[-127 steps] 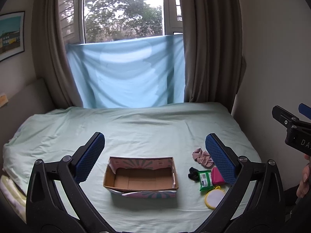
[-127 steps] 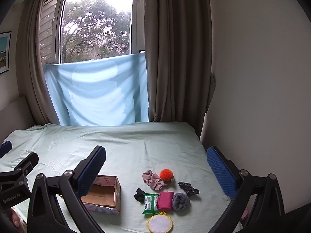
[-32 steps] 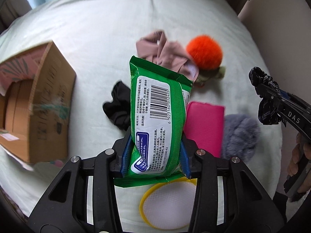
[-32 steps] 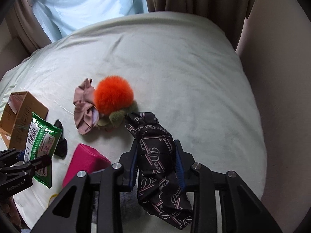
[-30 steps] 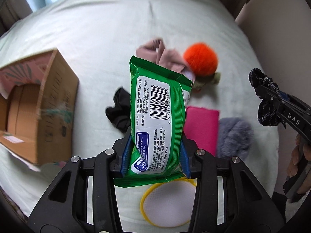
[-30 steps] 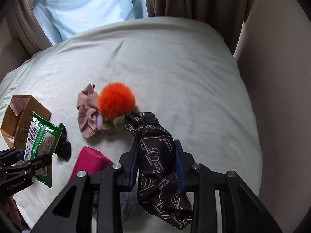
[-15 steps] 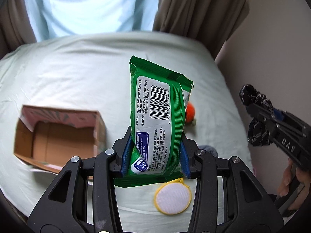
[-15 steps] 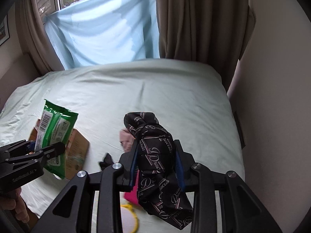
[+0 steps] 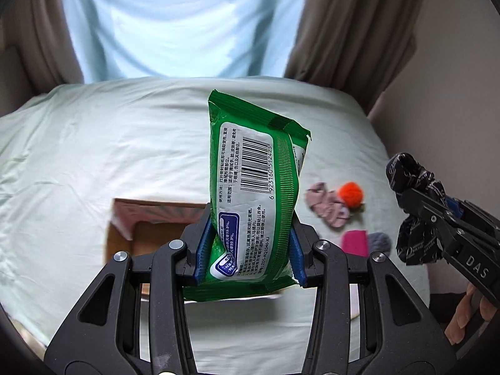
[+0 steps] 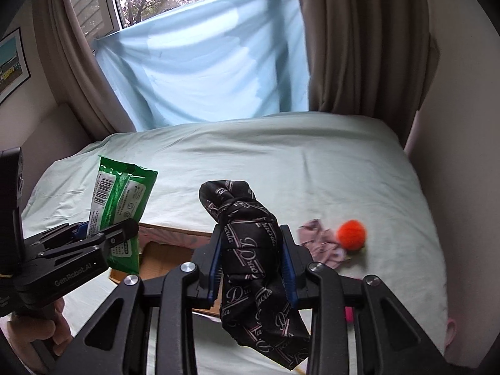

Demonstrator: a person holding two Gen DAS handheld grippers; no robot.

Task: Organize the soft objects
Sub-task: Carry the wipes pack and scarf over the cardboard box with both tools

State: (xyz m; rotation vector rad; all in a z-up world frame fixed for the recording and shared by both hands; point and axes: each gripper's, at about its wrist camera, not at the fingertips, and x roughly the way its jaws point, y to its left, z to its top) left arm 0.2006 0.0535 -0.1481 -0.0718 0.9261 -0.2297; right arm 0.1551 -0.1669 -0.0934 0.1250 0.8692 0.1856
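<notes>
My left gripper (image 9: pixel 248 250) is shut on a green wet-wipes pack (image 9: pixel 254 187) and holds it upright in the air above the open cardboard box (image 9: pixel 147 234). It also shows in the right wrist view (image 10: pixel 120 206). My right gripper (image 10: pixel 251 265) is shut on a black patterned scrunchie (image 10: pixel 250 250), also held above the bed near the box (image 10: pixel 165 256). It shows at the right of the left wrist view (image 9: pixel 412 209).
On the pale green bed (image 9: pixel 93 156) lie a pink scrunchie (image 9: pixel 326 207), an orange pompom (image 9: pixel 351 191), a magenta pouch (image 9: pixel 354 243) and a grey fluffy thing (image 9: pixel 379 241). A wall (image 10: pixel 462 125) and curtains (image 10: pixel 359 47) bound the right side.
Both grippers have lifted their objects off the bed and moved left, so the box now lies below and behind them. The remaining objects now lie off to the right.
</notes>
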